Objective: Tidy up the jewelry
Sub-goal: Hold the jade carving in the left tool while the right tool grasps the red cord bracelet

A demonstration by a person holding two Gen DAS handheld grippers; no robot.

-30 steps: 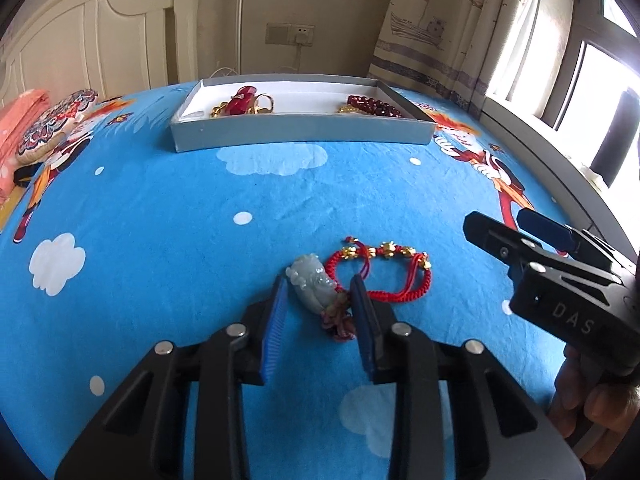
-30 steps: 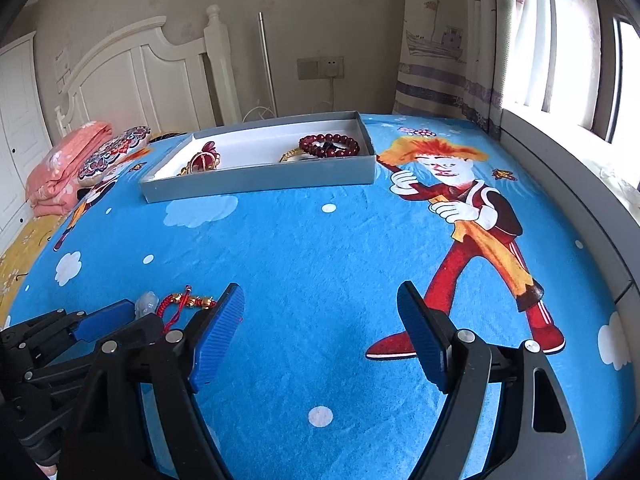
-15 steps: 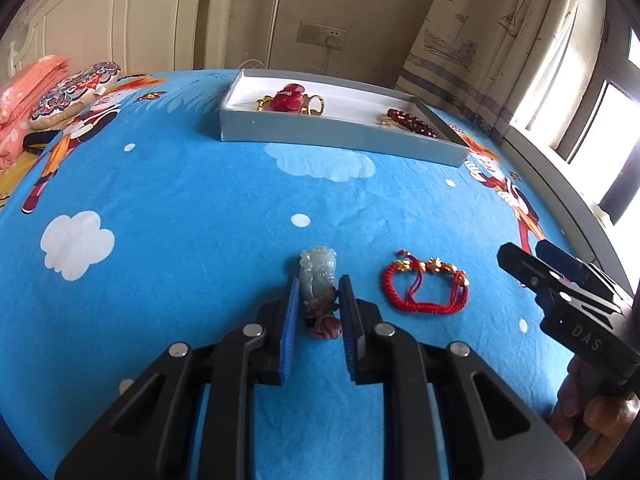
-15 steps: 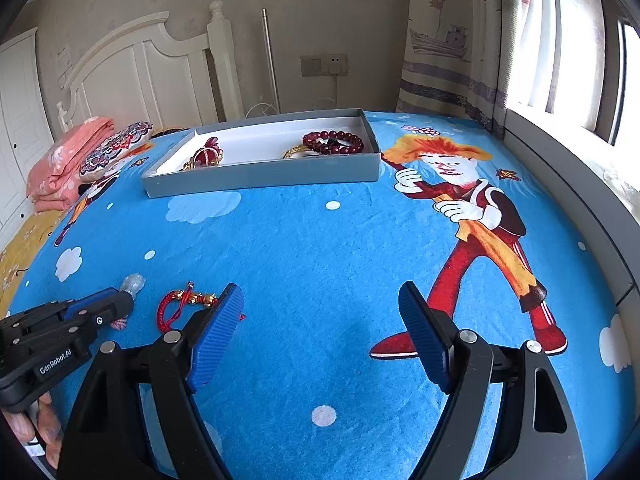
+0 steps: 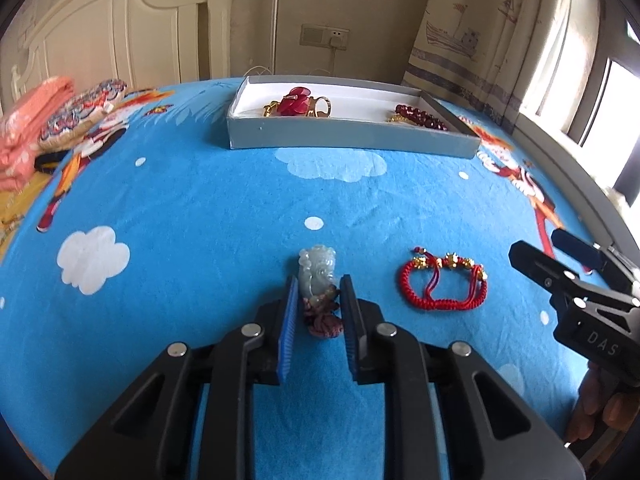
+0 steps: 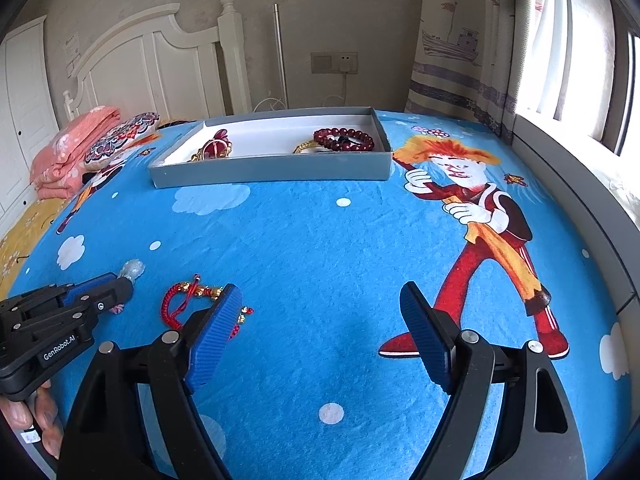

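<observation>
A pale jade pendant [image 5: 318, 268] with a brownish knotted cord sits between the blue pads of my left gripper [image 5: 318, 292], which is shut on its lower part just above the blue bedsheet. The right wrist view shows the pendant tip [image 6: 133, 269] poking out of that gripper [image 6: 120, 284]. A red cord bracelet [image 5: 442, 284] with gold beads lies on the sheet to the right. My right gripper [image 6: 320, 312] hangs open over bare sheet, its left finger next to the bracelet [image 6: 188, 300]. A grey tray [image 5: 352, 136] at the back holds a red-and-gold piece [image 5: 298, 106] and a dark bead bracelet [image 5: 420, 116].
Folded pink bedding [image 5: 28, 128] and a patterned cushion [image 5: 80, 108] lie at the far left by the white headboard [image 6: 152, 68]. A curtain [image 6: 452, 40] and a grey window ledge [image 6: 580, 208] border the bed on the right. Blue sheet stretches between the tray and the grippers.
My left gripper closed on the jade pendant and drew it left, away from the red bracelet it lay against. The right gripper stayed where it was, still open.
</observation>
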